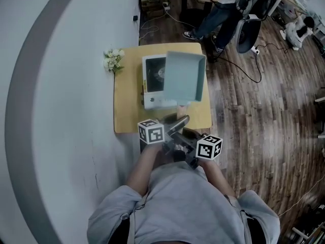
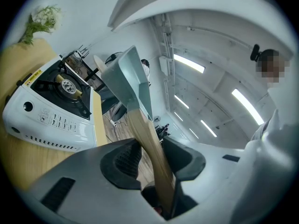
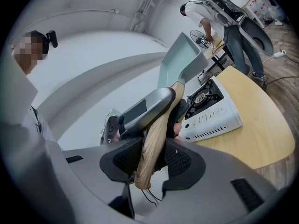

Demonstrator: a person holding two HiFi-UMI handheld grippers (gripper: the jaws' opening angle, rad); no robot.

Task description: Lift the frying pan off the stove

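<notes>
The frying pan (image 1: 184,77) is square and pale teal, with a wooden handle (image 1: 181,107). It hangs tilted in the air above the white gas stove (image 1: 151,88), clear of the burner (image 2: 67,85). My left gripper (image 2: 152,160) is shut on the handle (image 2: 148,143), with the pan (image 2: 129,76) rising ahead of it. My right gripper (image 3: 152,160) is shut on the handle's end (image 3: 150,148), just behind the left gripper (image 3: 148,107). In the head view both grippers, left (image 1: 172,127) and right (image 1: 192,154), sit at the table's near edge.
The stove stands on a small yellow wooden table (image 1: 126,111) set against a white wall. White flowers (image 1: 113,59) lie at its far left corner. Wooden floor with cables (image 1: 244,70) lies to the right. A person (image 1: 218,11) and a chair (image 1: 247,32) are beyond the table.
</notes>
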